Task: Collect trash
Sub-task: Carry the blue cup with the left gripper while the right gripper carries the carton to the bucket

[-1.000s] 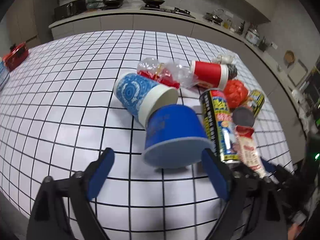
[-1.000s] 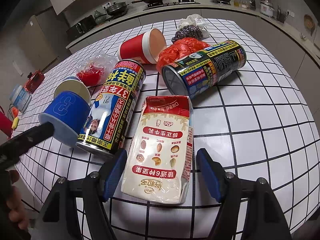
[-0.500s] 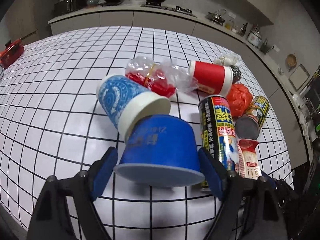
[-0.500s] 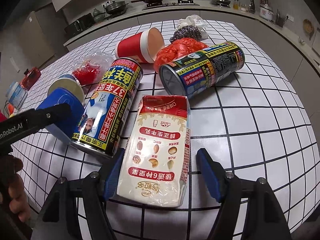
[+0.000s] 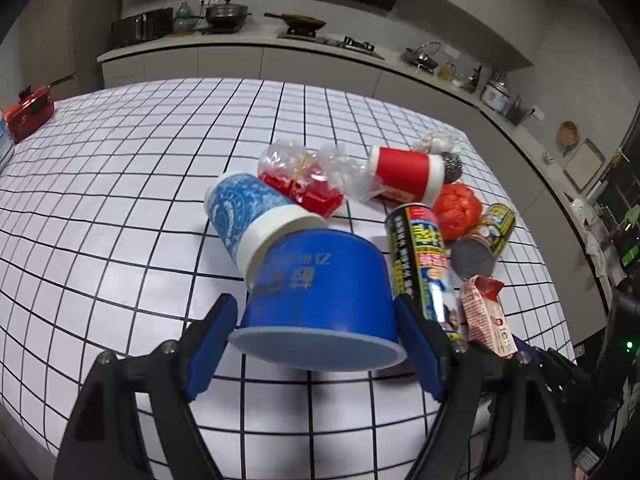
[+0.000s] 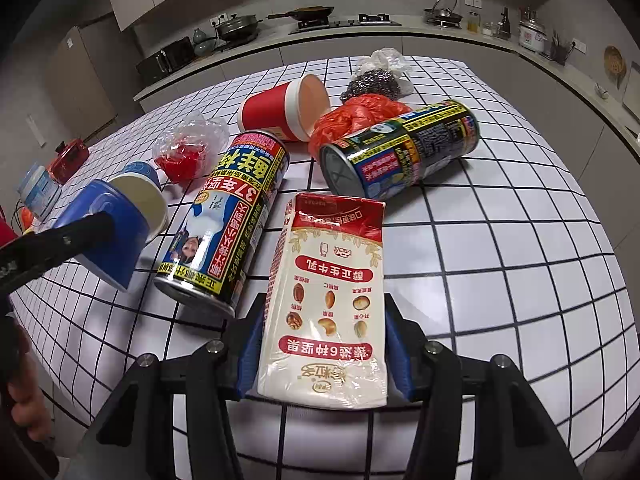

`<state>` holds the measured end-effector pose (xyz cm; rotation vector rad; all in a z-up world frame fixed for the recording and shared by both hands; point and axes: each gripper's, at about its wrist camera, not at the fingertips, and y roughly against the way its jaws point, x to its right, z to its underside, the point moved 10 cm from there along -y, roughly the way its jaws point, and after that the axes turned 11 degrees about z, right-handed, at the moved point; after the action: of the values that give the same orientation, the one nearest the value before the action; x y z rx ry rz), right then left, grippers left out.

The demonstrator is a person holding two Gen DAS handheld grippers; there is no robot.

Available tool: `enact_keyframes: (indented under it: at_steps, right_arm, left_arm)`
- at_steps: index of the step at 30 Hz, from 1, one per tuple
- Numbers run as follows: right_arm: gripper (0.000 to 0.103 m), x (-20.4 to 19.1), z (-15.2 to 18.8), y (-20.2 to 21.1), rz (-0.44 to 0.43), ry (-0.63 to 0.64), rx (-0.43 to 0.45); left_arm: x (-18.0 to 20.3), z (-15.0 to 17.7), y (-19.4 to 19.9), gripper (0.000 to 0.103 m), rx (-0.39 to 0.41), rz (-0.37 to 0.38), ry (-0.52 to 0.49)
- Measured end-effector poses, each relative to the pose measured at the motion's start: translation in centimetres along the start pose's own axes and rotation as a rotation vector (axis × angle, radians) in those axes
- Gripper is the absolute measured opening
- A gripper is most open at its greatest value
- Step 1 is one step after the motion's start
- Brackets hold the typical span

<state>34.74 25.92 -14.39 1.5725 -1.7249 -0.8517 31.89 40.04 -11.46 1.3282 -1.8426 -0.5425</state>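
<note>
My left gripper (image 5: pixel 316 344) is shut on a dark blue paper cup (image 5: pixel 320 296), its blue pads against both sides of the cup. The cup also shows in the right wrist view (image 6: pixel 108 232). A patterned blue cup (image 5: pixel 256 216) lies against it. My right gripper (image 6: pixel 324 356) is shut on a cream and red milk carton (image 6: pixel 332 300), which lies on the tiled table (image 6: pixel 500 260). A yellow-black can (image 6: pixel 232 220) lies just left of the carton, and a second can (image 6: pixel 400 152) lies beyond it.
A red cup (image 6: pixel 280 114), an orange-red plastic bag (image 6: pixel 356 118), a clear bag with red contents (image 6: pixel 188 152), a steel scourer (image 6: pixel 374 82) and white crumpled plastic (image 6: pixel 386 60) lie further back. A red pot (image 5: pixel 28 114) sits at the table's far left.
Both grippers have closed: the left on the dark blue cup, the right on the milk carton. Both moved forward onto their objects.
</note>
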Motion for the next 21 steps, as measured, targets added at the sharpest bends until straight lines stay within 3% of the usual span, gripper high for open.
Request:
enact_keyframes:
  at_steps: [12, 21]
  right_arm:
    - [0.055, 3.7, -0.6, 4.0, 0.047, -0.056, 0.075]
    - [0.055, 13.7, 0.3, 7.0, 0.099, -0.125, 0.119]
  left_arm:
    - [5.1, -0.2, 0.6, 0.080, 0.017, 0.074, -0.092]
    - [14.4, 1.8, -1.6, 0.080, 0.010, 0.123, -0.151]
